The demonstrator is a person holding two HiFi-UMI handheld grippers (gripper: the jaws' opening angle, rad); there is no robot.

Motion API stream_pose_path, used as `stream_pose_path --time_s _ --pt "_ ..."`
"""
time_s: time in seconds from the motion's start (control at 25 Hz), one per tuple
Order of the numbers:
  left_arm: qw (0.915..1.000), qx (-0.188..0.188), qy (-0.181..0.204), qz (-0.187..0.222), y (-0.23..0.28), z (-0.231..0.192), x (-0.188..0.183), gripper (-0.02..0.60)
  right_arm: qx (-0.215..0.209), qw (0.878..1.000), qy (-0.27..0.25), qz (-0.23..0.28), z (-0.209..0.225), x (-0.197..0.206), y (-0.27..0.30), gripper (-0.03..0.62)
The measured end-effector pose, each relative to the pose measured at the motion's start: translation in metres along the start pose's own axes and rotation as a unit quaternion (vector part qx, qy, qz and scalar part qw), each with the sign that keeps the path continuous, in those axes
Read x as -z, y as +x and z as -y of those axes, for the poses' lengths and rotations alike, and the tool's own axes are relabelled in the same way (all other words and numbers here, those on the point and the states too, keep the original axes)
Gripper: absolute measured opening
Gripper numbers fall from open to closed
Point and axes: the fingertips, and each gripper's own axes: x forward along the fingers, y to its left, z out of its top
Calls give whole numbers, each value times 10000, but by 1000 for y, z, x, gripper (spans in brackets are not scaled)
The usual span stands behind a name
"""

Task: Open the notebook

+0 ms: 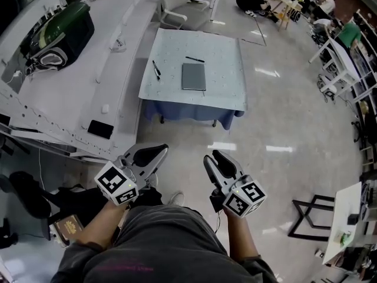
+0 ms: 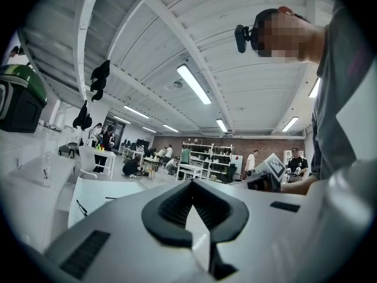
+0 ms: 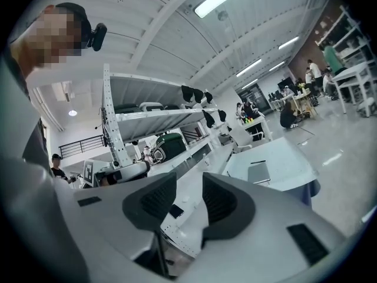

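Quick status from my end: the notebook is lying flat and closed, grey cover up, roughly in the middle of the pale tabletop. That tabletop sits well ahead of me across a stretch of shiny floor. A black pen lies just past the notebook's far edge, not touching it as far as I can see. A second pen is off to the left, near the tabletop's left side. A blue cloth hangs below the near edge.

Both grippers are down by my body, nowhere near the tabletop. The left gripper has its fingers pressed together at the tips with nothing caught in them. Its own view looks across the room and only gets a corner of the tabletop, low on the left.

The right gripper has its fingers standing apart with a clear gap, and nothing in there either. In the right gripper view the notebook shows small, just above the right-hand finger, cover shut.

Off to my left runs a long white rack with a green and black case on it.
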Motion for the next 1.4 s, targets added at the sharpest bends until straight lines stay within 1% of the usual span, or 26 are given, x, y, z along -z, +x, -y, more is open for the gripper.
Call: stream_pose_path --time_s 0.12,0.36,0.6,0.76,0.92,1.24,1.4 --pt "10000 -13 21 -4 5 -3 -1 0 -14 10000 -8 3 6 -3 2 120" --pt "10000 13 -5 15 21 -20 -3 0 99 9999 20 -13 23 -9 11 120" --pt "9997 226 -50 -1 56 -39 -2 0 314 9995 34 -34 54 -18 22 120" --pt "9994 313 -124 -77 74 -65 2 0 442 9989 128 -70 72 -22 43 120" --pt "9991 348 -200 -124 90 -96 2 0 474 9986 185 -122 90 -24 70 120" --pt "9989 377 -261 -120 114 -162 -4 0 585 9977 234 -232 114 -37 131 120" --pt "9986 435 -289 -82 129 -192 -13 0 676 9971 238 -244 123 -48 156 120"
